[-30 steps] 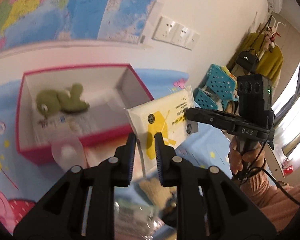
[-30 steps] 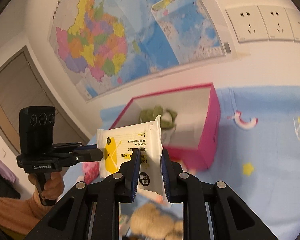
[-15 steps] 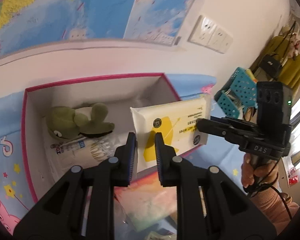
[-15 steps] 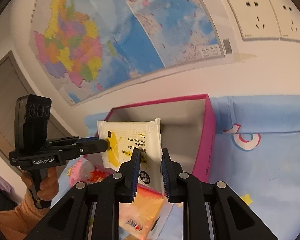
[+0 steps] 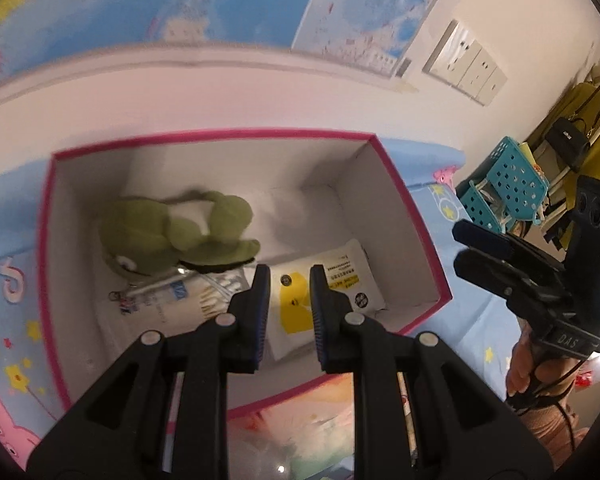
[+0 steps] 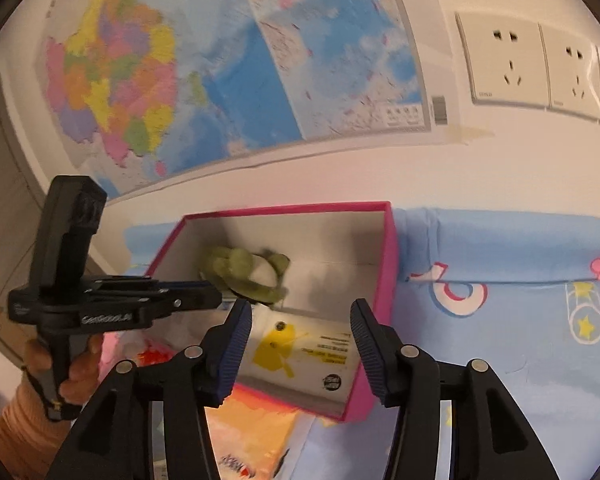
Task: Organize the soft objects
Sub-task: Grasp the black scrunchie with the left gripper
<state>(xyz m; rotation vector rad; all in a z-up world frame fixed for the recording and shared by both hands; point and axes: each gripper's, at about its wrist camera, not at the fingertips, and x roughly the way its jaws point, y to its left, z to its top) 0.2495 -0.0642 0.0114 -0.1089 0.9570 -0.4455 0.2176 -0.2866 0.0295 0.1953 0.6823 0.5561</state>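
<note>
The white and yellow wipes pack [image 5: 340, 288] [image 6: 308, 356] lies inside the pink-rimmed box [image 5: 240, 133] [image 6: 387, 280], against its near right wall. A green plush toy [image 5: 172, 236] [image 6: 240, 264] rests at the box's back left. My left gripper [image 5: 288, 272] [image 6: 216, 300] hangs shut over the box, its tip just above the pack's left corner and apart from it. My right gripper [image 6: 300, 308] [image 5: 458, 244] is at the box's near right. Its jaws are opening with nothing between them.
A printed plastic packet [image 5: 172, 296] lies under the plush in the box. An orange packet [image 6: 260, 432] lies on the blue cartoon sheet [image 6: 520, 320] in front of the box. A teal basket [image 5: 504, 188] stands to the right. The wall with maps and sockets is close behind.
The wipes pack, held up between both grippers before, now lies in the box. The right jaws have spread off it. Both grippers have come in over the box.
</note>
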